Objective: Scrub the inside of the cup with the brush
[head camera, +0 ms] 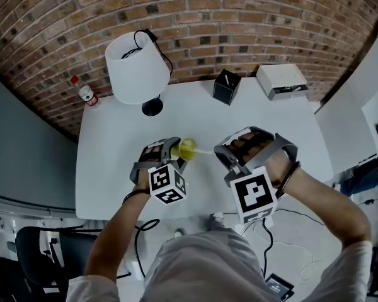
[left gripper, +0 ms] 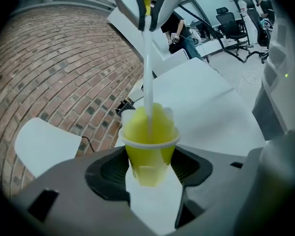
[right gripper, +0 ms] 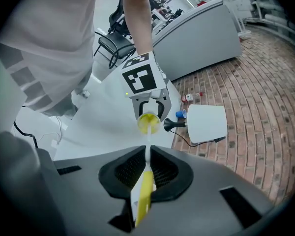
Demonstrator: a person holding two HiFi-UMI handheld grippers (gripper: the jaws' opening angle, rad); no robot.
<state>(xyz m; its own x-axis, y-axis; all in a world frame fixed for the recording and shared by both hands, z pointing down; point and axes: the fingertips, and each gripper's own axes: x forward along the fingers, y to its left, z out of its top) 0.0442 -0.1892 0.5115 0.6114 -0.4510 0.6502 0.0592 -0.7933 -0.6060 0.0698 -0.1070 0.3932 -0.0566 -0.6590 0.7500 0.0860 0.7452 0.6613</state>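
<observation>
Brush [left gripper: 148,68] in cup [left gripper: 150,154] (yellow); bottle [head camera: 86,94] label unreadably small.

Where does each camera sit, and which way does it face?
Head view: on the head, steeply down at the table; both arms, left gripper, right gripper show.
Left gripper view: on that gripper, along jaws clamping the cup, facing the right gripper.
Right gripper view: on that gripper, along jaws gripping the brush, facing the person's torso.
All three share cup and brush.
</observation>
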